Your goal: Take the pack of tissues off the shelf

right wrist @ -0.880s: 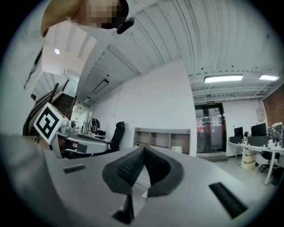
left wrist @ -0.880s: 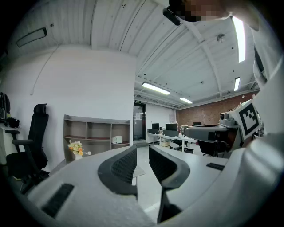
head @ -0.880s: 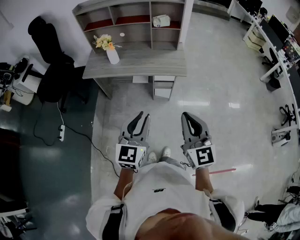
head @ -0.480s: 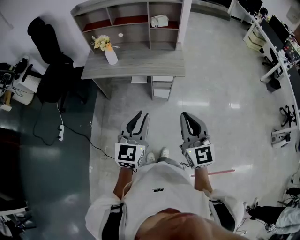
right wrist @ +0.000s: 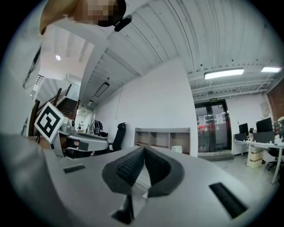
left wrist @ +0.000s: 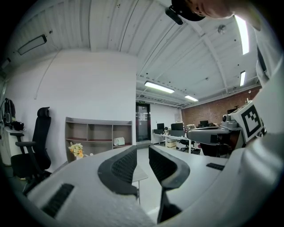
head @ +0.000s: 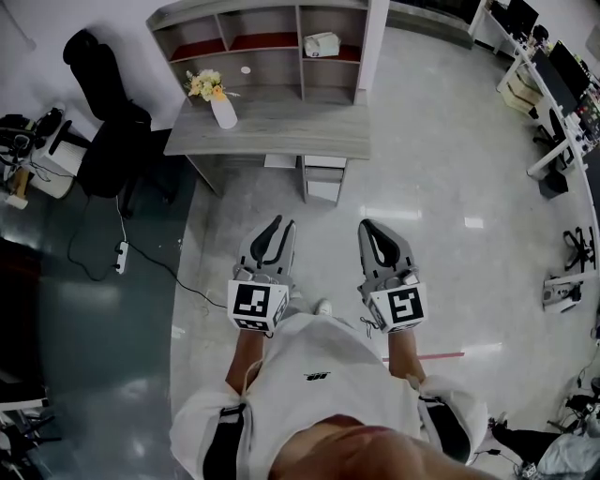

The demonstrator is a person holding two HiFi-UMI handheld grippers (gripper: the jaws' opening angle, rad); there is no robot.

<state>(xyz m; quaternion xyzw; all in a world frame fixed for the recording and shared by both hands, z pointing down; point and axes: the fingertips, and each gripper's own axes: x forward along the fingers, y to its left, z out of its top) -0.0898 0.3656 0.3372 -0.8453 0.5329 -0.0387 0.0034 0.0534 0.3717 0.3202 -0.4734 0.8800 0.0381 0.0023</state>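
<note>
- The left gripper (head: 274, 222) is empty, its jaws a little apart. The right gripper (head: 368, 227) is also empty, its jaws closed tip to tip. It would have to open before a grasp, or it will only push the pack.
- Both grippers hang over bare floor, well short of the desk (head: 281, 129). A cable (head: 192, 292) trails across the floor to the left, and a step that way could catch it.
- The vase of flowers (head: 223, 108) stands near the desk's left edge. An arm that swings wide over the desk could tip it.
- The shelf (head: 272, 11) runs along the desk's far edge, and the pack of tissues (head: 322, 42) lies in its right-hand compartment. A reach that comes in off line may knock the compartment wall, or shove the soft pack deeper. A squeeze on one corner may let it slip.
</note>
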